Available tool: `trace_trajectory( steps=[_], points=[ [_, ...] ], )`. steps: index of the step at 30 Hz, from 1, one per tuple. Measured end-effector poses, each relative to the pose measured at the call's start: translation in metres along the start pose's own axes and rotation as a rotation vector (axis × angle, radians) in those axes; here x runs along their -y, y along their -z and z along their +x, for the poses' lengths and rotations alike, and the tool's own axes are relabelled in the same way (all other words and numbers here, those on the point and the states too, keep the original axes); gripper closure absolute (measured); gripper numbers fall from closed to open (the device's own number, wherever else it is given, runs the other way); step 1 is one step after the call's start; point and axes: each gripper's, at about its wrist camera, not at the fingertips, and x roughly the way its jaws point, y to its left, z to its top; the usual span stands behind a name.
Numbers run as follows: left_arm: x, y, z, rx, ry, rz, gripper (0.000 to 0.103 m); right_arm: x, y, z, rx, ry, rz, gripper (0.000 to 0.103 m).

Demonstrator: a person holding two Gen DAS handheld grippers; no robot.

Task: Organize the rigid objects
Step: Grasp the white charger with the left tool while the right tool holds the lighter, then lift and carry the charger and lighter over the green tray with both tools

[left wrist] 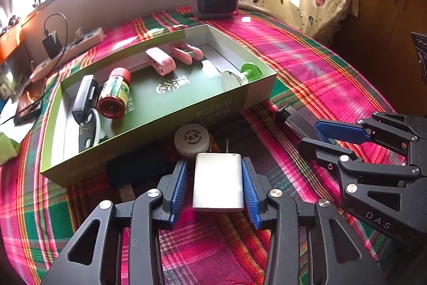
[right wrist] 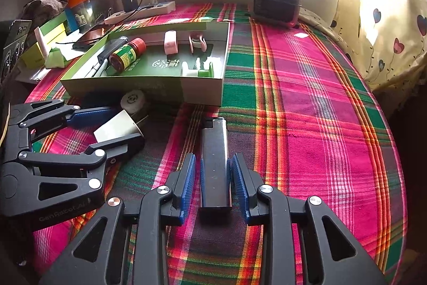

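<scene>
Between my left fingers (left wrist: 189, 179) lies a flat silver slab, perhaps a power bank (left wrist: 218, 182), flat on the plaid cloth (left wrist: 307, 66). My left gripper (left wrist: 215, 186) brackets it closely, but whether the blue pads are pressing or just flanking I cannot tell. Just past the fingertips sits a round white cap (left wrist: 191, 139) with printed characters, and beyond that the green cardboard box (left wrist: 160, 135) already holding a red-capped bottle (left wrist: 114, 94), two pink clips (left wrist: 173, 56) and a green-and-white spool (left wrist: 240, 76).

My right gripper (right wrist: 215, 183) straddles a long dark metallic stick (right wrist: 214, 164), maybe a lighter or shaver, with slim gaps on both sides, so those fingers are released, not yet gripping.

The risks, as I judge them: the silver slab is smooth and thin, so a shallow pinch on its edges could let it pivot or slide out once lifted. Its far end is near the cap, and a forward push would knock that against the box wall. The two grippers sit near one another, so lifting both toward the box at once invites a collision. The dark stick could roll if one pad touches first.
</scene>
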Motion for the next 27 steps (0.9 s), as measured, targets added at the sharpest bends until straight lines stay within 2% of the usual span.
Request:
trace_trajectory(
  steps=[5, 13, 27],
  points=[
    [-0.002, 0.002, -0.003, 0.002, 0.0, -0.02, 0.071, 0.001, 0.0, 0.0, 0.002, 0.005, 0.005, 0.077],
    [-0.007, 0.014, -0.013, 0.01, 0.005, -0.075, 0.071, -0.003, 0.004, -0.003, 0.006, -0.002, -0.003, 0.079],
    [-0.032, 0.039, -0.042, 0.042, -0.047, -0.195, 0.071, -0.017, 0.012, -0.018, 0.04, -0.022, 0.003, 0.079]
  ],
)
